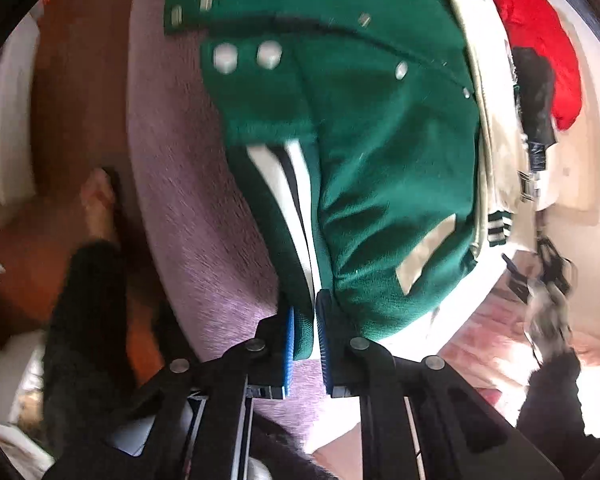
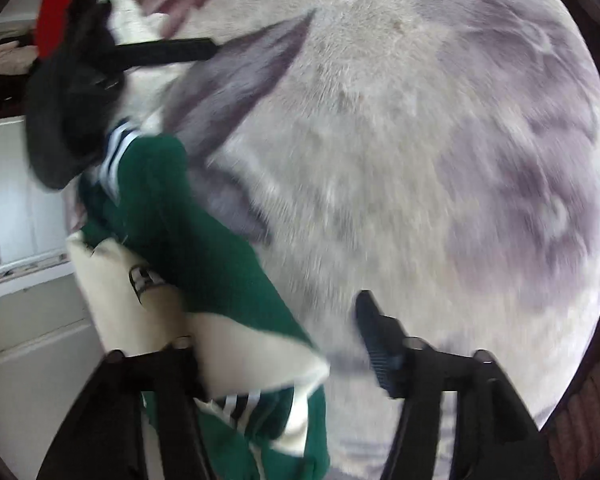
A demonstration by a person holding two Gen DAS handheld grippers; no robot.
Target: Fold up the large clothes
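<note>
Green varsity jacket (image 1: 380, 160), cream sleeves, striped ribbed hem, lies on the plush blanket (image 1: 204, 216), long axis running away from left tongs (image 1: 303, 344), clenched on hem. Right tongs (image 2: 284, 344) released, cloth draped over one finger.

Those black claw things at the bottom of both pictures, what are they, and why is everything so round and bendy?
They are grabbers that a person holds, one in each hand. A small camera with a very wide lens sits on each, so everything looks curved. One picture looks along the left gripper: its blue pads are pinched shut on the striped hem of a green jacket, which lies on a fuzzy blanket. The other looks along the right gripper: its jaws stand open, and a cream and green part of the jacket drapes over one finger.
</note>
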